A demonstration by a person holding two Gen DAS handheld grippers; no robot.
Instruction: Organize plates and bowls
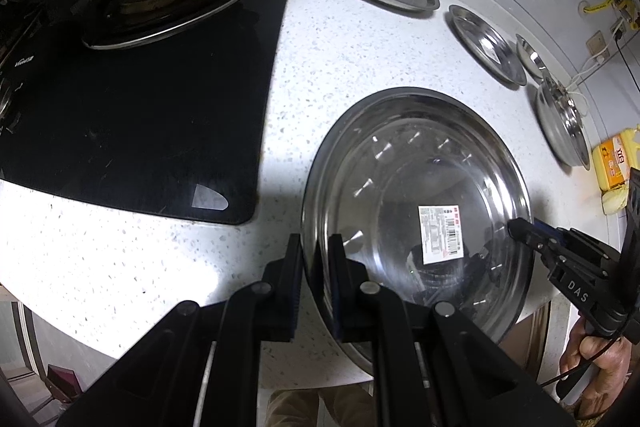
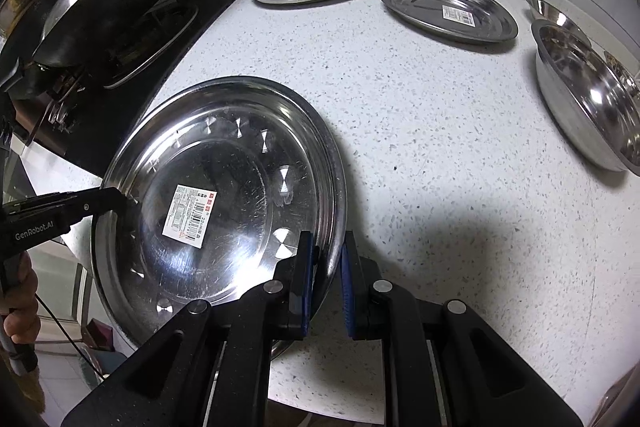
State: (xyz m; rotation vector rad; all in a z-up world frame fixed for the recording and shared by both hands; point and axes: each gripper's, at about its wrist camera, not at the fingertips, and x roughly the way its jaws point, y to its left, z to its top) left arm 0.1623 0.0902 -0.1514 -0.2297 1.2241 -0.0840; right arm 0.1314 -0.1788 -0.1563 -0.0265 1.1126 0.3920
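Two grippers clamp opposite rims of a labelled steel plate (image 2: 216,187) over the speckled worktop (image 2: 440,155): left gripper (image 1: 316,267), marked "GenRobot.AI", and right gripper (image 2: 328,267), marked "DAS", fingers narrowed on the rim; the barcode sticker (image 2: 189,215) lies between them.

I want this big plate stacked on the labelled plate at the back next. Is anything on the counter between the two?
Nothing visible. Both grippers, left and right, clamp the large plate by its rim; bare counter lies between it and the labelled plate.
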